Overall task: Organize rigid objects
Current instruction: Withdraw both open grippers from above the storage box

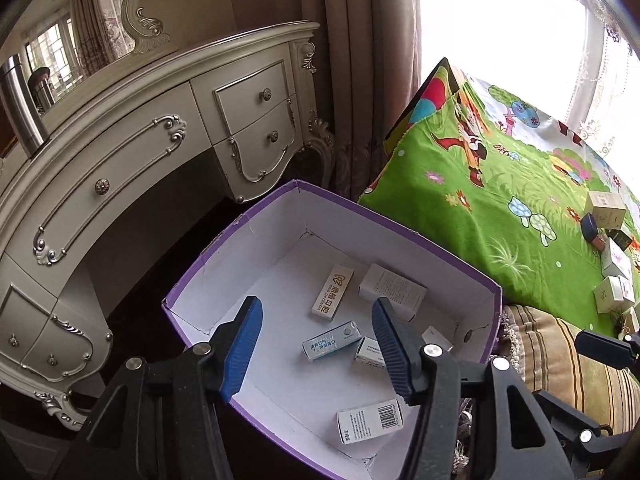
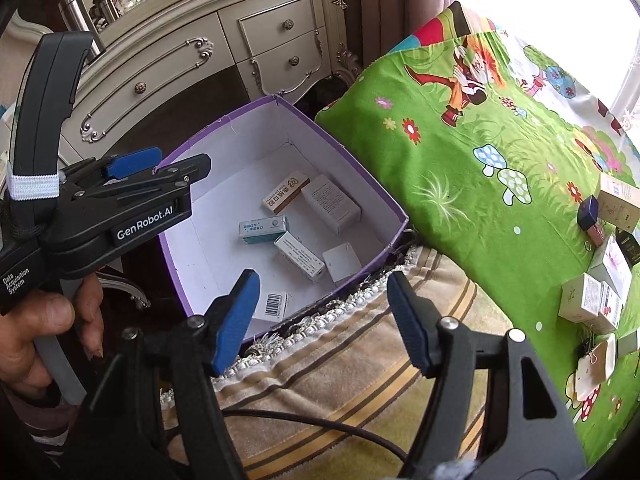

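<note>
Left fingers [image 1: 256, 344] apart, tilted over purple box [image 1: 400, 232]

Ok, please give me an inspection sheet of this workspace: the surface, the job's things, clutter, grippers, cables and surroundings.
Surface: green cartoon sheet over a bed; striped blanket with fringe at its edge.
Job's things: purple box, white inside, holds six small cartons, among them a barcode carton; more small cartons lie in a group on the sheet.
Clutter: nothing seen.
Grippers: left gripper open above the purple box, nothing between its pads; right gripper open over the blanket's fringe, empty.
Cables: black cable lies across the striped blanket.
Surroundings: cream dressing table with drawers and mirror; curtains; bright window.
</note>
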{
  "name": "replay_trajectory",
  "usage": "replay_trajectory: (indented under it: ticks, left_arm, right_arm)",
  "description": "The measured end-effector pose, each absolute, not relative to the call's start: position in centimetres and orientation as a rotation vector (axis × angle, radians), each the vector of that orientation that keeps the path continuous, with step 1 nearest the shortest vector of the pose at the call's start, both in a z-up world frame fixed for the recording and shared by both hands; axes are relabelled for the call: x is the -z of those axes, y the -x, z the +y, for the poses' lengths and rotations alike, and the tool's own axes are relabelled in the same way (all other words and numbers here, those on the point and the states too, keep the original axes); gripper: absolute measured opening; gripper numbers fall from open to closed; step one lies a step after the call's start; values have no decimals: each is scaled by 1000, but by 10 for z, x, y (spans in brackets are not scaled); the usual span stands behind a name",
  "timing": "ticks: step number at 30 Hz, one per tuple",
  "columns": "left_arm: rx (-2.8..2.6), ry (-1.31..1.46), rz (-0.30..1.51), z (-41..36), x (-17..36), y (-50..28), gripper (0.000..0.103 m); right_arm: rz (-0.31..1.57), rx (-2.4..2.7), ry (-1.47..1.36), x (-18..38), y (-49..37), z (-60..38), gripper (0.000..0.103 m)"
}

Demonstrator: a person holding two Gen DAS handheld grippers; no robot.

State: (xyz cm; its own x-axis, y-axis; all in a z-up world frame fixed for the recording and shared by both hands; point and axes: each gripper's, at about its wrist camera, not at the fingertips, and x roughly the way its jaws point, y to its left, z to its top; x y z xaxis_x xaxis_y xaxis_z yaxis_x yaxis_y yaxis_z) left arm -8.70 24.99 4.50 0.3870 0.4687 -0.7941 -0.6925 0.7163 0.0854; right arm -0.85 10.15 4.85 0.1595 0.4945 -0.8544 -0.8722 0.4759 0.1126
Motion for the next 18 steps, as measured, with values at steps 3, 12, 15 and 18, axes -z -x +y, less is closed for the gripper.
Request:
replay_trajectory:
  ticks: [3,12,15,18]
  left_arm:
    - [-744,256,912,243,-46,81,58]
    - [-711,199,930,223,-47,62,58]
    - [-694,183,938,216,-46,54,58]
    - [-681,165,946,208,-45,46,58]
  right_arm:
    - [991,-1010,441,-50,1,93,70]
    - [989,-953,378,-53,-21,63,70]
    - [993,-931,354,-53,-30,50,71]
    - [993,-907,333,-53,-37,38,71]
